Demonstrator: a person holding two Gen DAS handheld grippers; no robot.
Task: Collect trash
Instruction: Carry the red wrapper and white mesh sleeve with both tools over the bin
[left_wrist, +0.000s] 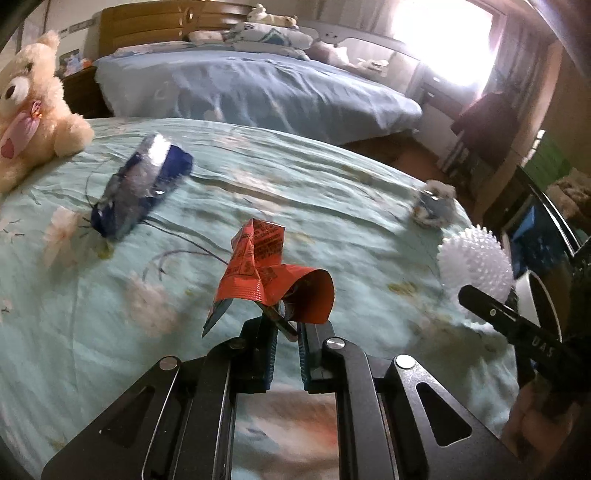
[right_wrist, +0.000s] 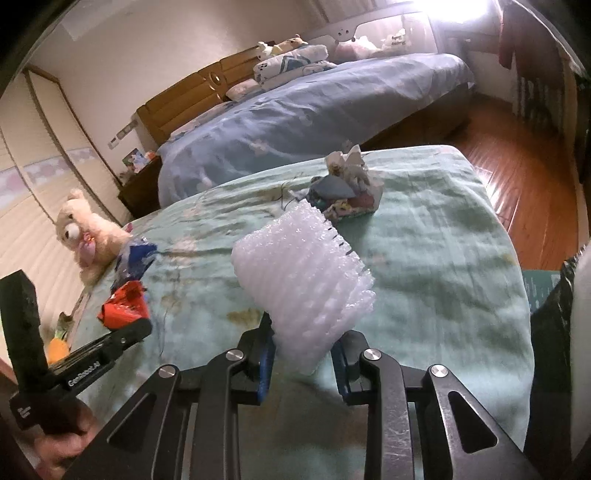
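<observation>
My left gripper (left_wrist: 286, 328) is clamped on the crumpled red foil snack wrapper (left_wrist: 266, 273), which stands up just ahead of the fingertips, pinched by a folded corner at its lower edge. It looks feather-light and crinkly — stiff enough to hold its creases, but slick foil, so I judge a thin fold like this could slide out if I swing fast. A deeper bite across the doubled part of the fold would be safer than the tip.

My right gripper (right_wrist: 304, 354) is closed on the white ribbed foam packing sleeve (right_wrist: 303, 280); the jaws stand partly apart because the foam fills them, and its lower end is squeezed between the blue pads. It is soft, springy and nearly weightless, so I expect it to compress rather than slip, and gripping near its end, as now, should do.

Both pieces are off the pale green floral bedspread (right_wrist: 443, 266). Still lying on it, ahead and to the left of my left tool, is the blue and silver crumpled foil bag (left_wrist: 140, 188); further ahead of my right tool sits the crumpled bundle of paper and wrappers (right_wrist: 347, 188) — loose and likely to shed bits, so I would take it low, through the middle.
</observation>
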